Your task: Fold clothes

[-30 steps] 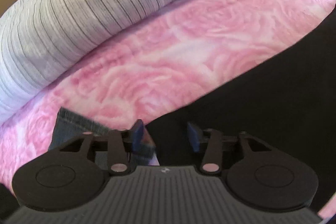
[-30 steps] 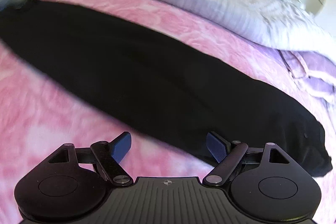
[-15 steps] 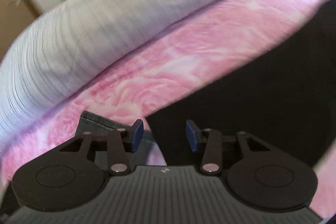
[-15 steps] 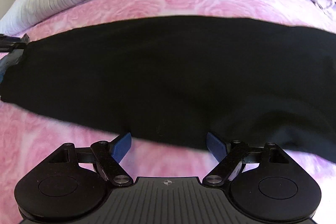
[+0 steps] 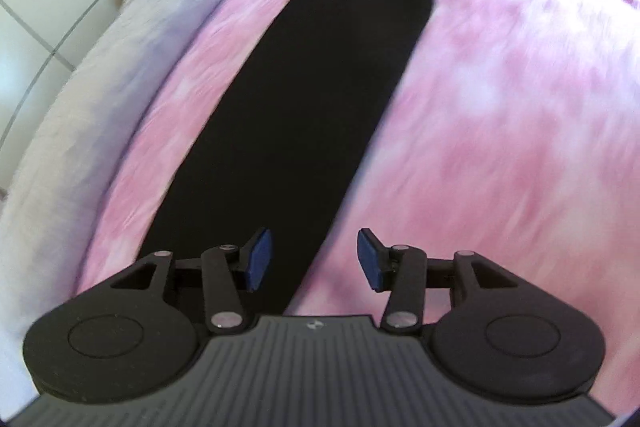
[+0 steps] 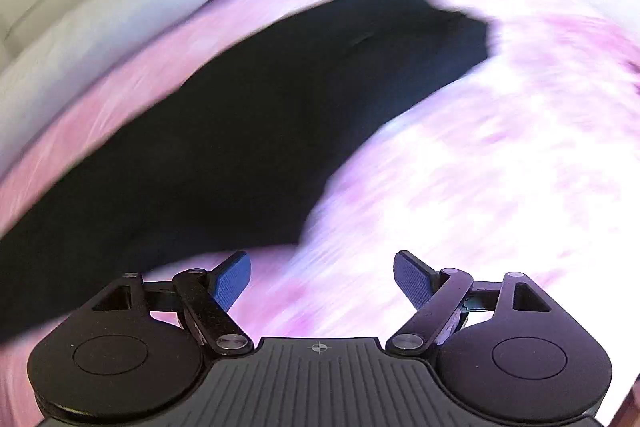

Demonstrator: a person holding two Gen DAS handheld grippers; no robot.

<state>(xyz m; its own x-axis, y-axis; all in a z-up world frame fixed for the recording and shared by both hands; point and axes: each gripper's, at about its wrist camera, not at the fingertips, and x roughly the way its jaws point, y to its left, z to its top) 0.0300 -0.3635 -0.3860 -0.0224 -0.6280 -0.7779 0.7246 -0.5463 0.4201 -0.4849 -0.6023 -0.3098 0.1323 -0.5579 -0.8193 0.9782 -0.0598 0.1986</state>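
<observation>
A long black garment lies flat on the pink bed, beside a pale pillow. The left gripper and right gripper hover with jaws spread, seemingly empty despite blur.

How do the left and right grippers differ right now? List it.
The left gripper has the black garment running under its left finger; the right gripper sits over bare pink floral bedspread, the garment just ahead. The right gripper's jaws gape wider than the left's. Both are open, holding nothing, with blue pads.
</observation>
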